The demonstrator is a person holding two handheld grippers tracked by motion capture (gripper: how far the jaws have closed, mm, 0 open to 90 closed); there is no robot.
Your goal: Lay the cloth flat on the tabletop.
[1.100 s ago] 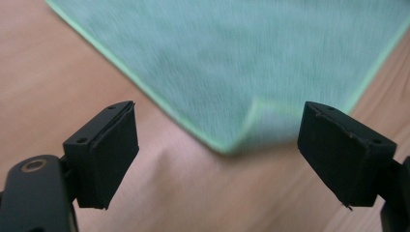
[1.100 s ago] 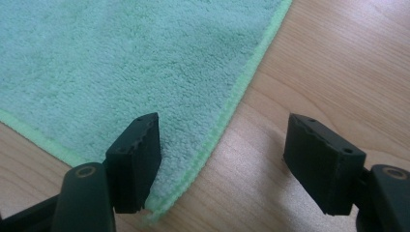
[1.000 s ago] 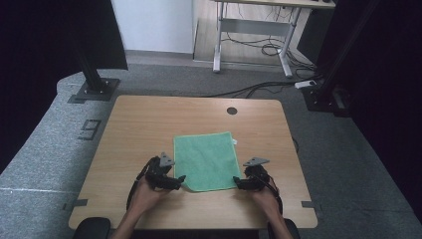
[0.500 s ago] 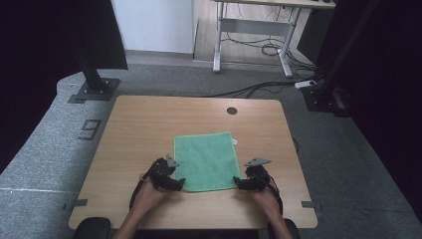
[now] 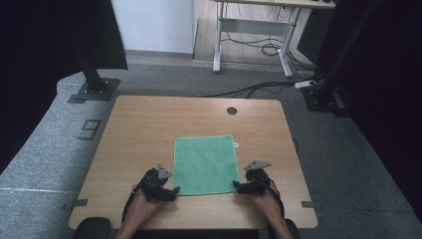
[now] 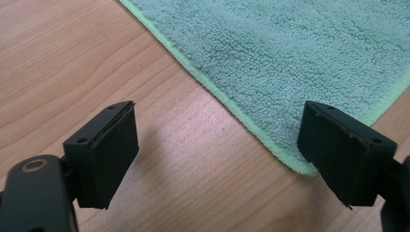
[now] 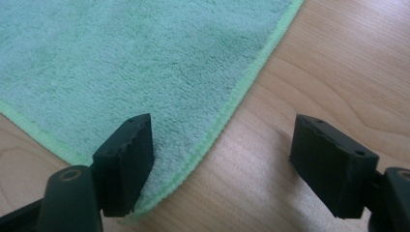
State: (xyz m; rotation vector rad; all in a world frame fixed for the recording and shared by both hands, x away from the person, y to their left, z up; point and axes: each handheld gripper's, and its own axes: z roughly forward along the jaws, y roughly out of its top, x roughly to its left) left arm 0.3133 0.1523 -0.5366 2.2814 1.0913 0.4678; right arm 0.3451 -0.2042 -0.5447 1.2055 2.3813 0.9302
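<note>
On the bench (image 5: pixel 149 124) a green microfibre cloth (image 5: pixel 205 163) lies flat, near its front edge. My left gripper (image 5: pixel 171 191) straddles its near-left corner, jaws apart. My right gripper (image 5: pixel 238 186), jaws just widened, straddles the near-right corner unclamped.

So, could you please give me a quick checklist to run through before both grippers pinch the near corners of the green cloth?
1. Cloth lies flat and spread out on the table: ok.
2. Left gripper open, jaws on either side of the near corner's edge: ok.
3. Right gripper open; its jaws have just been opening, with the cloth's hem between them and not pinched: ok.
4. Each gripper sits at its own near corner, seen from the high view: ok.
5. Jaws low enough to catch the hem rather than slide over it: cannot tell.
6. Table beyond the cloth free for a fold: ok; a round hole sits near the far edge.
</note>
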